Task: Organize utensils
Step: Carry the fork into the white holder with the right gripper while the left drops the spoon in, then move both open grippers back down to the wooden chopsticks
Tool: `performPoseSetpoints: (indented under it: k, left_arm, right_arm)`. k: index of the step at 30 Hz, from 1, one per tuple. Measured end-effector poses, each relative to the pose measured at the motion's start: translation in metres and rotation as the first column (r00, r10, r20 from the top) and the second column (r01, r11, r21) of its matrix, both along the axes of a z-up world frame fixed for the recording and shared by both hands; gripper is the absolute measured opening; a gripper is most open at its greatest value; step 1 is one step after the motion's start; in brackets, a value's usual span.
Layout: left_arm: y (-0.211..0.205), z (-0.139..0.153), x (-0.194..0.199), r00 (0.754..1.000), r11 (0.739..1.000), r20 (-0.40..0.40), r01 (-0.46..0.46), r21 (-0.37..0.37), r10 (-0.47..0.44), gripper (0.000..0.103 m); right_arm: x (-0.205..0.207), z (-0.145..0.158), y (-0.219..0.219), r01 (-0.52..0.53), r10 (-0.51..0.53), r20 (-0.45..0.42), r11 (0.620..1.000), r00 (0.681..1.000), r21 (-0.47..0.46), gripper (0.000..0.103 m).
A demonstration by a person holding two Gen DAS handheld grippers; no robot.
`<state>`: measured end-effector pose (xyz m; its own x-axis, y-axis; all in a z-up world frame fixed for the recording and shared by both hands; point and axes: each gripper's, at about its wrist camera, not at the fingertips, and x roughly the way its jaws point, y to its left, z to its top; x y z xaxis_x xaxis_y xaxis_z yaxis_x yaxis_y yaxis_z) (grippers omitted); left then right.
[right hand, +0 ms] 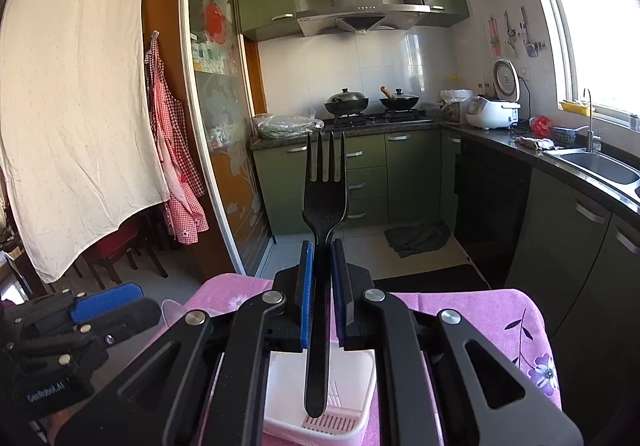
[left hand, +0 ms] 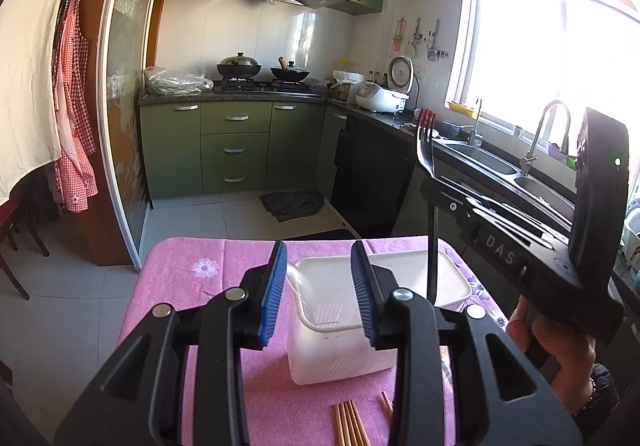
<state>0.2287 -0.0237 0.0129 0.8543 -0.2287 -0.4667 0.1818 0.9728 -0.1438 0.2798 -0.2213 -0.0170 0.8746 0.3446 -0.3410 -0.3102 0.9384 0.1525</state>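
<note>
My right gripper (right hand: 320,258) is shut on a black plastic fork (right hand: 325,186), tines up, handle end hanging over a white plastic utensil holder (right hand: 280,398). In the left wrist view the same fork (left hand: 425,150) stands upright over the right half of the holder (left hand: 340,310), held by the right gripper's body (left hand: 520,246). My left gripper (left hand: 320,290) is open and empty, its blue pads either side of the holder's left compartment, which holds a clear spoon (left hand: 296,282). Several wooden chopsticks (left hand: 352,424) lie on the pink tablecloth (left hand: 192,286) near me.
The small table with the pink floral cloth (right hand: 480,310) stands in a kitchen. Green cabinets (left hand: 236,146) and a stove with two woks are at the back. A counter with a sink (left hand: 484,162) runs along the right. A dark mat (left hand: 292,204) lies on the tiled floor.
</note>
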Motion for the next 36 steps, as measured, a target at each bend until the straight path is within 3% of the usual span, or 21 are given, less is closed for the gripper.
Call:
performPoseSetpoints:
  k: [4, 11, 15, 17, 20, 25, 31, 33, 36]
  left_arm:
    - [0.005, -0.001, -0.005, 1.000, 1.000, -0.025, 0.005, -0.030, -0.006, 0.033]
    - [0.006, 0.002, -0.019, 1.000, 1.000, -0.018, 0.005, -0.019, -0.006, 0.038]
    - [0.006, 0.005, -0.026, 1.000, 1.000, -0.026, 0.005, -0.014, -0.005, 0.038]
    - [0.006, 0.005, -0.030, 0.999, 1.000, -0.050, 0.005, -0.009, -0.005, 0.040]
    - [0.005, 0.000, -0.033, 0.991, 1.000, -0.136, 0.015, -0.004, -0.015, 0.047]
    - [-0.002, -0.027, -0.036, 0.928, 0.998, -0.369, 0.056, 0.005, -0.050, 0.051]
    - [-0.021, -0.082, -0.036, 0.814, 0.991, -0.576, 0.127, 0.050, -0.076, 0.050]
    - [-0.026, -0.099, -0.032, 0.787, 0.987, -0.614, 0.142, 0.077, -0.065, 0.035]
    - [-0.032, -0.120, -0.027, 0.744, 0.985, -0.666, 0.147, 0.096, -0.046, 0.025]
  right_arm:
    - [-0.012, -0.016, 0.000, -0.009, 0.009, -0.005, 1.000, 1.000, -0.020, 0.010]
    - [-0.022, -0.032, -0.002, -0.008, 0.007, -0.028, 0.999, 1.000, -0.039, 0.011]
    - [-0.036, -0.029, -0.010, 0.000, 0.000, -0.021, 1.000, 1.000, -0.028, 0.018]
    - [-0.048, -0.022, -0.017, 0.002, -0.002, -0.011, 1.000, 1.000, -0.016, 0.018]
    - [-0.071, -0.010, -0.030, -0.008, 0.008, -0.020, 1.000, 1.000, -0.005, 0.029]
    - [-0.108, -0.018, -0.053, -0.055, 0.045, -0.160, 0.997, 0.986, -0.059, 0.041]
    - [-0.134, -0.071, -0.079, -0.109, 0.061, -0.385, 0.988, 0.921, -0.105, 0.041]
    - [-0.142, -0.090, -0.085, -0.113, 0.055, -0.423, 0.987, 0.905, -0.114, 0.041]
    - [-0.150, -0.109, -0.092, -0.118, 0.059, -0.467, 0.988, 0.882, -0.098, 0.041]
